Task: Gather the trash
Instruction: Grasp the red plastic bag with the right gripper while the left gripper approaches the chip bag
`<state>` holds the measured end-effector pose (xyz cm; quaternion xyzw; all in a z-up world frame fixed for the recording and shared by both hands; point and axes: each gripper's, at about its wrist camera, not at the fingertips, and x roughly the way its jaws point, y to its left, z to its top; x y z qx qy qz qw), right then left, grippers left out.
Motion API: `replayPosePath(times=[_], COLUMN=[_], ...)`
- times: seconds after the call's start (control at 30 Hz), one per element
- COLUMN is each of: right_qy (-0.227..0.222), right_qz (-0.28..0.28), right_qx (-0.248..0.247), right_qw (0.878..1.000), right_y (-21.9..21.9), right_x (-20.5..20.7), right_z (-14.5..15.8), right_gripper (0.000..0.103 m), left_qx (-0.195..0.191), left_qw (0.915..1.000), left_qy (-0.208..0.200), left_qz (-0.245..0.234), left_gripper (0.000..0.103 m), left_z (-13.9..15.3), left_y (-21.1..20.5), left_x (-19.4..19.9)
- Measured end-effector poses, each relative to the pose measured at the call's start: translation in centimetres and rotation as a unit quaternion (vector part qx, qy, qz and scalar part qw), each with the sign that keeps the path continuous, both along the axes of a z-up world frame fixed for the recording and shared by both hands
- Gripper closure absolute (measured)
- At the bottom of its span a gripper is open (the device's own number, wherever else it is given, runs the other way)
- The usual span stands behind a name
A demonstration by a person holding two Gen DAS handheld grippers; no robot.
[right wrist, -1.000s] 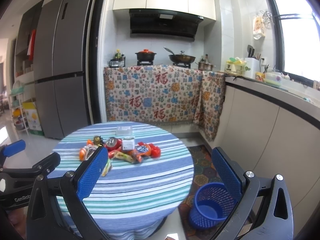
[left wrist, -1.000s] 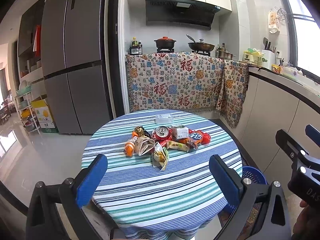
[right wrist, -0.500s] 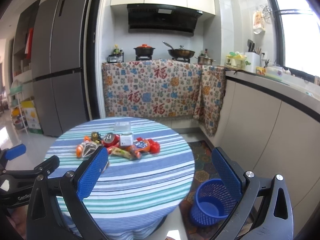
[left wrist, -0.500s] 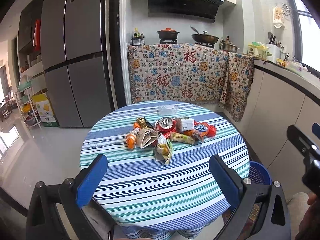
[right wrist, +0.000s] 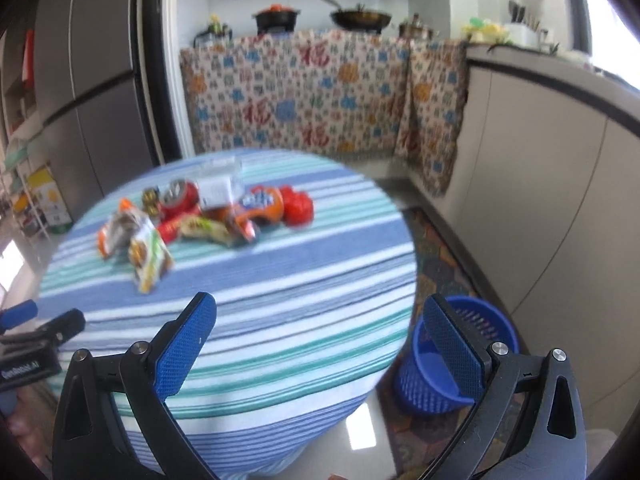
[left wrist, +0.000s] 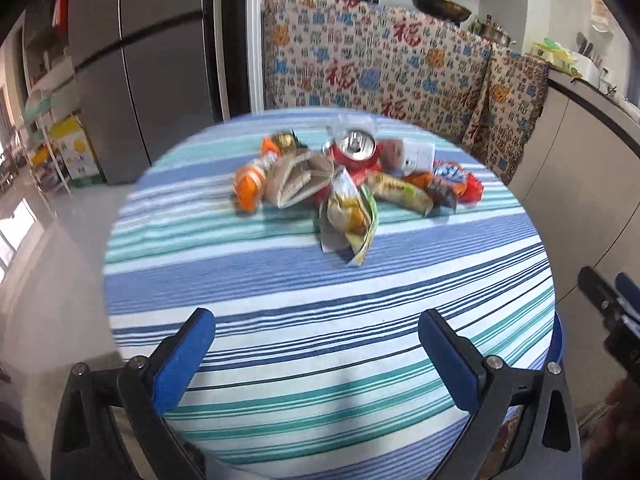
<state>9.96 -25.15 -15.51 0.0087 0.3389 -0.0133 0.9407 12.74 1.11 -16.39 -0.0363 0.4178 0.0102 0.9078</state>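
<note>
A heap of trash lies on the far half of the round striped table (left wrist: 320, 292): a red can (left wrist: 354, 150), an orange bottle (left wrist: 248, 184), a brown paper wrapper (left wrist: 300, 180), a yellow-green snack bag (left wrist: 348, 210), a white box (left wrist: 416, 154) and red-orange wrappers (left wrist: 452, 180). The heap also shows in the right wrist view (right wrist: 208, 216). My left gripper (left wrist: 318, 356) is open and empty over the table's near edge. My right gripper (right wrist: 320, 344) is open and empty at the table's right front edge. A blue mesh bin (right wrist: 452, 364) stands on the floor right of the table.
A grey fridge (left wrist: 140, 60) stands at the back left. A patterned cloth (left wrist: 380, 64) hangs over the stove counter with pots. White cabinets (right wrist: 540, 184) run along the right. A patterned rug (right wrist: 436, 264) lies under the bin. The left gripper shows at the right view's left edge (right wrist: 36, 340).
Both grippers have moved forward and tilted down toward the table. The trash heap now looks larger and nearer. Both stay open.
</note>
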Motion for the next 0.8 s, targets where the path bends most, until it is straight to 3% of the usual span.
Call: replayPosePath(times=[0.13,0.33,0.4,0.5,0.8], right_qy=[0.058,0.139,0.126,0.126,0.124], right_qz=[0.024,0.052,0.059,0.077,0.123], right_qx=[0.012,0.023,-0.011,-0.007,-0.014], right_qw=[0.998,0.989,0.990,0.989,0.985], right_y=[-0.7,-1.4,-0.9,-1.0,-0.5], right_x=[4.2,9.9,10.6,11.7,15.0], right_z=[-3.6,-8.5,-8.8,-9.0,-9.2], right_gripper=[0.000,0.000,0.000,0.000,0.000], left_qx=[0.010,0.022,0.027,0.027,0.031], left_qw=[0.9994,0.9988,0.9986,0.9979,0.9984], left_qy=[0.031,0.042,0.046,0.059,0.047], left_qz=[-0.013,-0.012,-0.008,-0.002,-0.007], left_gripper=[0.000,0.000,0.000,0.000,0.000], left_z=[-2.5,-4.5,-5.1,-6.2,-6.4], left_y=[-0.8,-1.3,-1.3,-1.1,-0.6], left_x=[3.1,7.3,8.3,9.4,11.5])
